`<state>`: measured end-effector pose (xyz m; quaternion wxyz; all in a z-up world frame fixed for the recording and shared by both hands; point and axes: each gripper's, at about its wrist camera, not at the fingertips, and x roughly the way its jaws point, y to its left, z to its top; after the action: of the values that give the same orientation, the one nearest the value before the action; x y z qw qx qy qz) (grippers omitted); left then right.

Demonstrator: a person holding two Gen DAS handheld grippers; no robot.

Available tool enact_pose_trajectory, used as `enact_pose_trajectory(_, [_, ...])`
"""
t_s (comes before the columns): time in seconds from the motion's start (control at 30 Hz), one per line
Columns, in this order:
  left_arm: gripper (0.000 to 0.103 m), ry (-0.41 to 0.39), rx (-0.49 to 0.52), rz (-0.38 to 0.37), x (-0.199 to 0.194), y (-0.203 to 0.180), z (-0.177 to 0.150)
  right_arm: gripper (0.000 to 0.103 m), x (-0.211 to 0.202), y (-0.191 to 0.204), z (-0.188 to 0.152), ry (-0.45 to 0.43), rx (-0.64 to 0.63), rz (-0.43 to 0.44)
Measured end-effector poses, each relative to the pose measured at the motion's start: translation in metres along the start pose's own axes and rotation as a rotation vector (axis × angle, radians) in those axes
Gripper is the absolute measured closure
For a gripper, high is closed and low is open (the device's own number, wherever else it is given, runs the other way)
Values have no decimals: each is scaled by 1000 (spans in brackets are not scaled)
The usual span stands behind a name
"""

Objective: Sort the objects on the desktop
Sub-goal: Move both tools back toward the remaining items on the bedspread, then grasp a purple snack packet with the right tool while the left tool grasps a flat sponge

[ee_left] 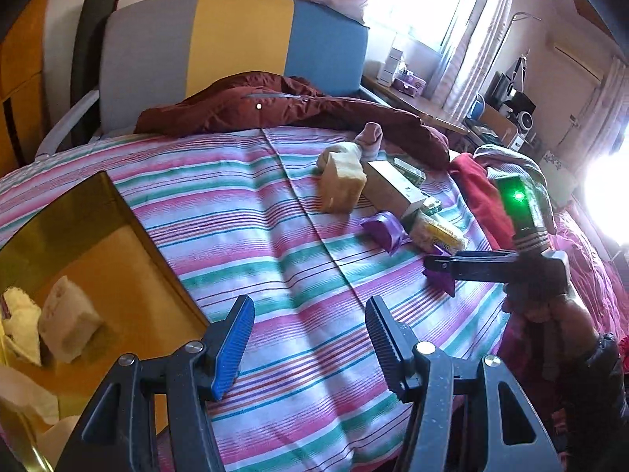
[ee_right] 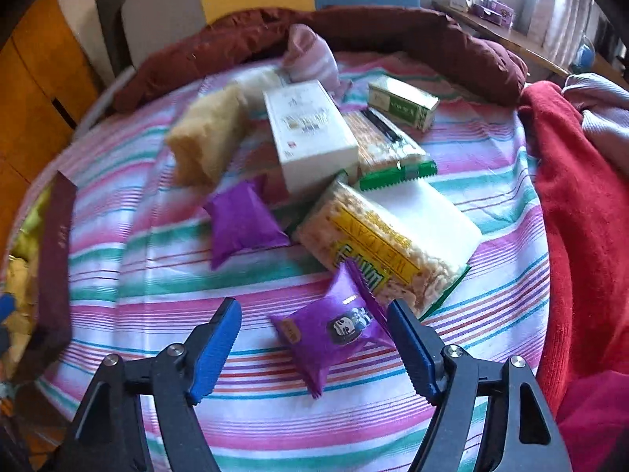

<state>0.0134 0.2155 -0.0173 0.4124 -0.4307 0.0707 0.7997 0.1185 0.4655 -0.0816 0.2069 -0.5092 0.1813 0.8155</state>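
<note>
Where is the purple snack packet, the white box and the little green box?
purple snack packet (ee_right: 334,330), right wrist view, on its printed front.
white box (ee_right: 310,129), right wrist view, on its top face.
green box (ee_right: 403,104), right wrist view, on its top.

Striped bedspread (ee_right: 165,275) carrying purple packets (ee_right: 334,330), cracker pack (ee_right: 393,244), white box (ee_right: 310,129), sponge (ee_right: 208,137), brown jacket (ee_left: 275,106).

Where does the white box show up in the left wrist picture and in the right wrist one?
Left wrist view: the white box lies right of centre, upper half, beside the beige sponge block.
Right wrist view: it sits at upper centre.
Shared landmark: the beige sponge block, just left of the box in both views.
</note>
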Motion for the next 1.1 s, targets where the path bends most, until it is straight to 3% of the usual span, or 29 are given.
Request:
enact_pose_trajectory(0.23, [43,26,-14,-35,15,-5,9,25,10,3,-4,43,-14,18])
enact_pose_trajectory(0.47, [44,32,22,-69,35,-23,28,25,5,-18,-7,46,110,88])
enact_pose_trajectory(0.63, [43,49,33,-82,53,-31,42,26,6,-15,-11,69,92,75])
enact_pose_trajectory(0.77, [43,71,7,-99,71,-32,55,37,4,-10,-14,74,63,46])
enact_pose_trajectory(1.1, [42,78,36,-75,114,-44,100,43,-8,-3,-22,70,41,26])
